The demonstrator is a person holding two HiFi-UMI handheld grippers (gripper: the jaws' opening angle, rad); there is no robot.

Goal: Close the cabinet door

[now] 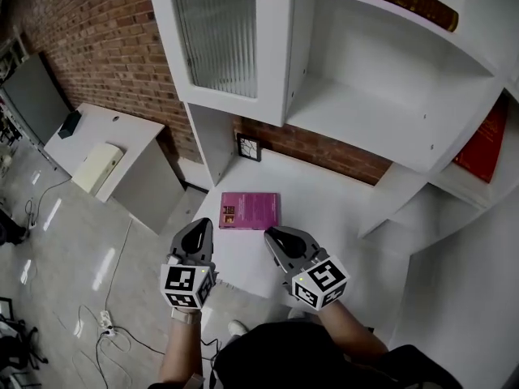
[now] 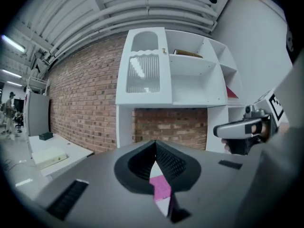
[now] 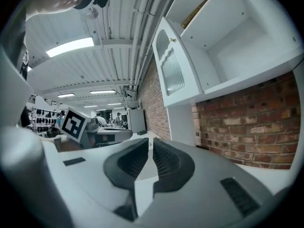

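Head view | white, ribbed-glass cabinet door [image 1: 217, 43] | seemingly closed flush

Gripping a left hand-held gripper [image 1: 198, 227] and a right hand-held gripper [image 1: 272, 236] side by side ahead of the torso, both pointing forward, roughly level. Left jaws closed tip to tip, empty. Right jaws a thin slit apart, empty. Forearms reaching forward from below, marker cubes facing up.
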